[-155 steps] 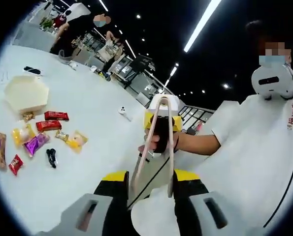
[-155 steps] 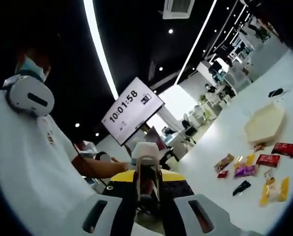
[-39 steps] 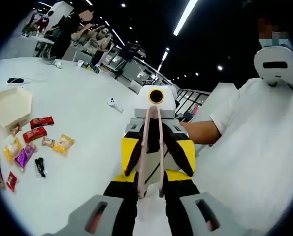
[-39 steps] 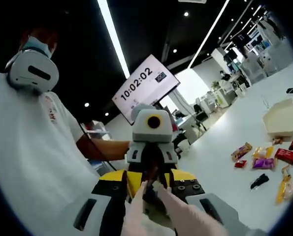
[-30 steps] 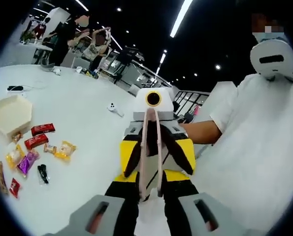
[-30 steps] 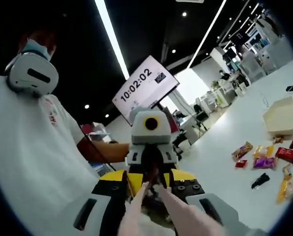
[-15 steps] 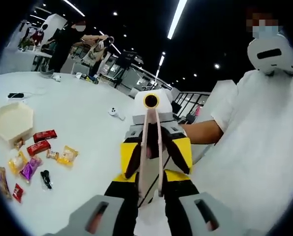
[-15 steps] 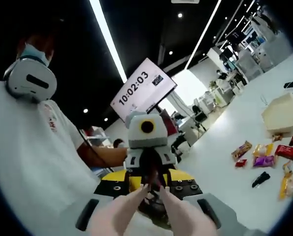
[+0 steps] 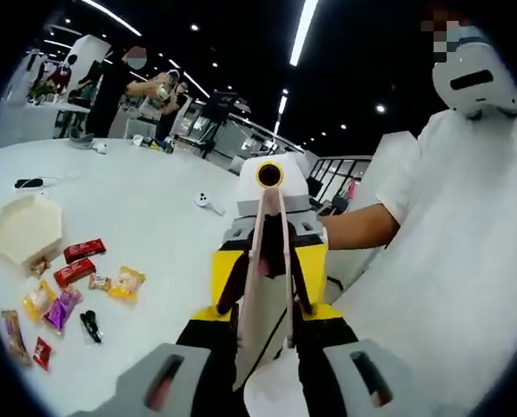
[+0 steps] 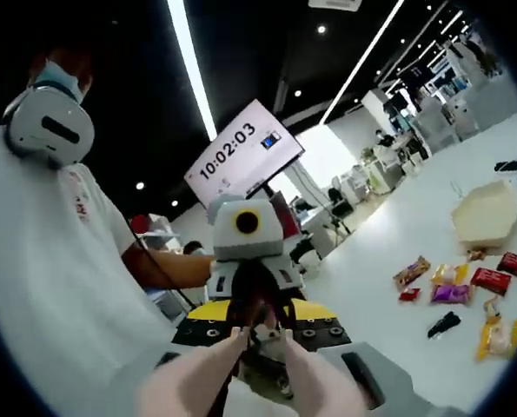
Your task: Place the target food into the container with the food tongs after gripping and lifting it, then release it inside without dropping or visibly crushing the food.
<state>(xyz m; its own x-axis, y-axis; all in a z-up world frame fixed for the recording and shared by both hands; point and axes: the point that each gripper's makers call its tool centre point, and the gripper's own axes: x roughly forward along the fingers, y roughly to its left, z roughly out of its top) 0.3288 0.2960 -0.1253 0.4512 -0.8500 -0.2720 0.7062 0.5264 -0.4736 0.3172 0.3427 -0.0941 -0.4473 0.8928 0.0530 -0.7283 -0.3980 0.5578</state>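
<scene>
Left tool (image 9: 267, 334) is shut on the tongs (image 9: 262, 287), held up in the air; right tool's (image 10: 262, 343) grip I cannot tell. Snacks (image 9: 76, 282) lie on the table (image 9: 154, 226) beside the box (image 9: 28, 230). Nothing is picked up yet.

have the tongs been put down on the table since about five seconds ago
No. The tongs are off the table, between both grippers, same as before; snacks untouched.

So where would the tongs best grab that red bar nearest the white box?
Across its narrow width, near the middle, coming straight down from above. The red bar lies flat on the table and is long and thin, so its short span probably fits between the tips of the tongs, and a middle hold should keep it level. The second red bar lies close beside it.
</scene>
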